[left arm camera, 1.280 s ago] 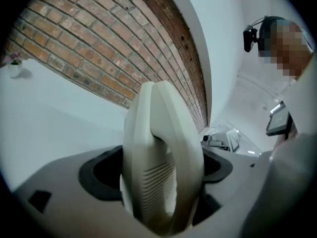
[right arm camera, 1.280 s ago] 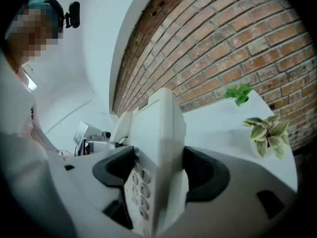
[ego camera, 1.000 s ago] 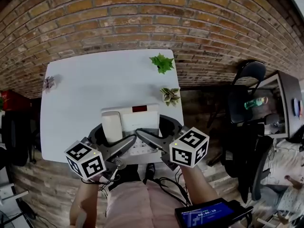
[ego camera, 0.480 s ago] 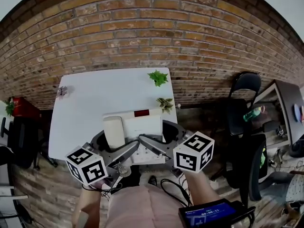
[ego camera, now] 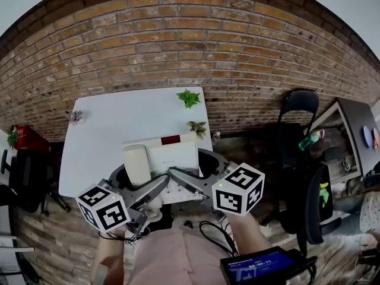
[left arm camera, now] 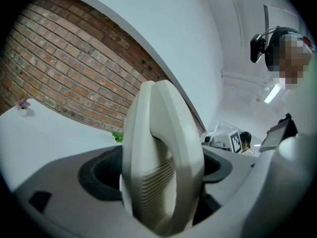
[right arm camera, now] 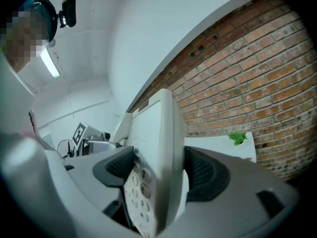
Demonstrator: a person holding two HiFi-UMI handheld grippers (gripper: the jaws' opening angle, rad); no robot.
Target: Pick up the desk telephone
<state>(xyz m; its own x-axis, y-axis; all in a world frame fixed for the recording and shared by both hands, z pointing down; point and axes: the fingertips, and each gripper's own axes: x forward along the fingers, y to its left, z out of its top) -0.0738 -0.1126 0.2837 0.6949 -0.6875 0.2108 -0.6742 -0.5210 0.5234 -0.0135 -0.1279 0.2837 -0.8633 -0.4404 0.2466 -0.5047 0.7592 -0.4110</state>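
Note:
The desk telephone [ego camera: 161,159] is beige-white, with a handset on its left, a keypad and a small dark red display. It hangs above the near edge of the white table [ego camera: 107,129], held from both sides. My left gripper [ego camera: 135,181] is shut on its handset side; in the left gripper view the handset [left arm camera: 158,157] fills the gap between the left gripper's [left arm camera: 158,182] jaws. My right gripper [ego camera: 202,172] is shut on the keypad side; the right gripper view shows the telephone's edge and keys [right arm camera: 156,148] clamped in the right gripper [right arm camera: 158,177].
On the table stand a green plant [ego camera: 189,98], a smaller plant [ego camera: 196,127] at the right edge and a tiny pink flower [ego camera: 76,117] at the far left. A brick wall runs behind. A black chair [ego camera: 297,123] stands right of the table.
Both grippers have risen with the telephone between them, lifting it off the table. The table now looks smaller and farther below.

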